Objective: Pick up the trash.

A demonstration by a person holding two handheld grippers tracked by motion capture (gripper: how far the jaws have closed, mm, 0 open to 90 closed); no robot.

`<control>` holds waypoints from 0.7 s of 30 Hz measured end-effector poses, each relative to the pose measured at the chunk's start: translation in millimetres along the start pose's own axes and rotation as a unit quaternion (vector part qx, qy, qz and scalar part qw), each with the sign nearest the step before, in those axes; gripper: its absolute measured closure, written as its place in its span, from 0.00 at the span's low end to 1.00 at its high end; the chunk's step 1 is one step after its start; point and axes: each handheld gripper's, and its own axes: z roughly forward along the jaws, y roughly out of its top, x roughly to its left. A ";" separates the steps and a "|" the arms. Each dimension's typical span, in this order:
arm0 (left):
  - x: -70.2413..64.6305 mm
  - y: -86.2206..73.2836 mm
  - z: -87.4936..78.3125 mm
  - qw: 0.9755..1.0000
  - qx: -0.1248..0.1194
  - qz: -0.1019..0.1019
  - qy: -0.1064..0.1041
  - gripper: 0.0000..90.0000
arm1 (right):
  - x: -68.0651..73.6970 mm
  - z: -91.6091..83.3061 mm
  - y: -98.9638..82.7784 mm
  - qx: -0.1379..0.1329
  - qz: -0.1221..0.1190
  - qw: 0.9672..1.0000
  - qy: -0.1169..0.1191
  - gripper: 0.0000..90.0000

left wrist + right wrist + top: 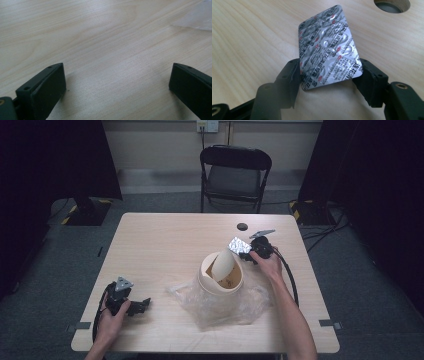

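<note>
Left tongs (142, 305) gaping wide (resting low); right tongs (246, 251) clamped, arm outstretched.

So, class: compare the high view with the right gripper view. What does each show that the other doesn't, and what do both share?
High view alone: the beige bin with its tilted swing lid, standing on a clear plastic bag, the left claw resting near the table's edge, and a folding chair.

Right gripper view alone: the red print on the foil and how the jaws grip its two long edges.

Both: the right claw holding the silver blister pack, the wooden table and its cable hole.
</note>
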 end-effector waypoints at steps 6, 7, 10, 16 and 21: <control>0.0 0.0 0.0 1.000 0.000 0.000 0.000 0.00 | 0.8 -9.9 -7.5 0.006 0.004 1.000 -0.014 0.33; -0.1 0.0 0.0 1.000 0.000 0.000 0.000 0.00 | -0.1 -10.7 -7.6 0.005 0.006 1.000 -0.017 0.31; -0.1 0.0 0.0 1.000 0.000 0.000 0.000 0.00 | -2.7 -10.8 -7.0 -0.004 0.009 1.000 -0.023 0.26; 1.0 0.3 -0.2 1.000 0.004 0.005 -0.002 0.00 | 2.2 -1.4 -3.0 0.001 -0.008 1.000 -0.016 0.26; 1.0 0.3 -0.3 1.000 0.004 0.006 -0.002 0.00 | 4.4 1.6 -2.1 0.005 -0.003 1.000 -0.020 0.27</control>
